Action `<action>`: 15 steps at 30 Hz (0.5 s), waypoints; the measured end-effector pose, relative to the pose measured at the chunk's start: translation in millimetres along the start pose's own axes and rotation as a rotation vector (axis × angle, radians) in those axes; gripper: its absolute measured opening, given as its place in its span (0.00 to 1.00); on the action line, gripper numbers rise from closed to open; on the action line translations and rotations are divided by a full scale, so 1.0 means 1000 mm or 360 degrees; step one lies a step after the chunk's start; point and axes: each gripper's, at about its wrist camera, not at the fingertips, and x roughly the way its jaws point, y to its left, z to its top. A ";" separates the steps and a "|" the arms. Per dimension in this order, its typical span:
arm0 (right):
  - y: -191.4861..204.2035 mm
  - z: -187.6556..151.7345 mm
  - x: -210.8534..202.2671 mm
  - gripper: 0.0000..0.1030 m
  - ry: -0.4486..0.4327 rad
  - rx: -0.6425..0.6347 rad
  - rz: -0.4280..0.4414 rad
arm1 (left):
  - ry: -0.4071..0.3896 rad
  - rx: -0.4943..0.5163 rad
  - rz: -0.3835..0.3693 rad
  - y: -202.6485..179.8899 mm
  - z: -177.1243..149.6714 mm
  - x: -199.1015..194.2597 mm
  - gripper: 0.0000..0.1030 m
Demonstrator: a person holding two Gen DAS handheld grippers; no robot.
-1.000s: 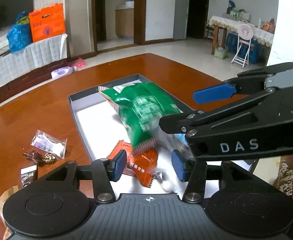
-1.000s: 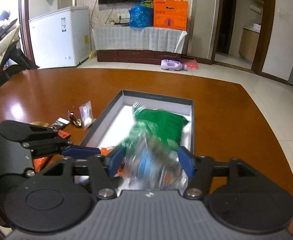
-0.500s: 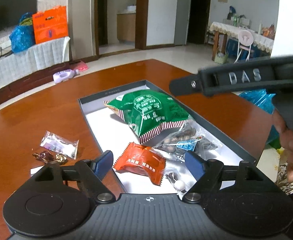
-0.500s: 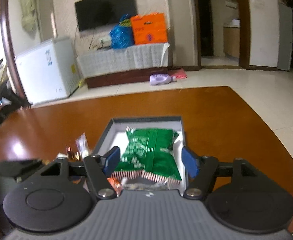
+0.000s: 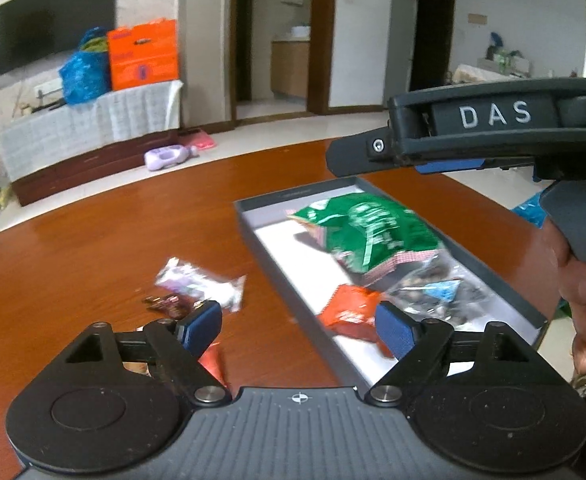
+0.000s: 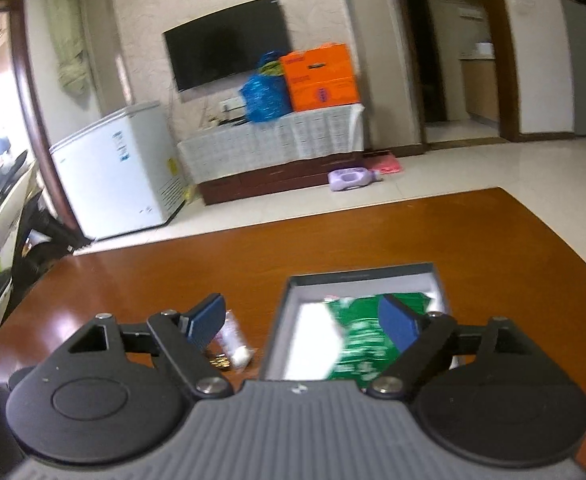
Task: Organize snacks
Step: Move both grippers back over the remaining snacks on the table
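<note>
A grey shallow box (image 5: 253,224) with a white floor lies on the brown table. In it are a green snack bag (image 5: 369,232), an orange-red packet (image 5: 349,312) and a clear bag of dark nuts (image 5: 437,292). Left of the box on the table lie a clear purple-white packet (image 5: 197,280), dark wrapped candies (image 5: 165,304) and a red wrapper (image 5: 213,364). My left gripper (image 5: 297,328) is open and empty above the box's near-left edge. My right gripper (image 6: 303,322) is open and empty, raised above the box (image 6: 281,312); its side shows in the left wrist view (image 5: 473,136).
The table (image 5: 73,260) ends near the box's right side. Off the table are a white freezer (image 6: 121,176), a low cabinet with orange boxes (image 6: 317,76) and a blue bag, and a purple bottle (image 6: 349,178) on the floor.
The right gripper let go of the clear nut bag into the box, opened and rose away. The left gripper opened wider and swung left toward the loose snacks.
</note>
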 end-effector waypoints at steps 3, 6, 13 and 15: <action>0.016 0.000 0.006 0.83 0.0020 -0.0058 0.0031 | -0.0005 -0.0026 0.0026 0.013 -0.004 -0.007 0.82; 0.028 -0.002 0.013 0.83 0.0044 -0.0089 0.0043 | -0.0011 -0.0053 0.0050 0.025 -0.007 -0.015 0.83; 0.053 -0.012 0.020 0.83 0.0087 -0.0215 0.0055 | 0.0009 -0.0204 0.0127 0.052 -0.026 -0.036 0.87; 0.061 -0.017 0.023 0.83 0.0099 -0.0265 0.0067 | 0.0020 -0.0263 0.0131 0.061 -0.033 -0.043 0.87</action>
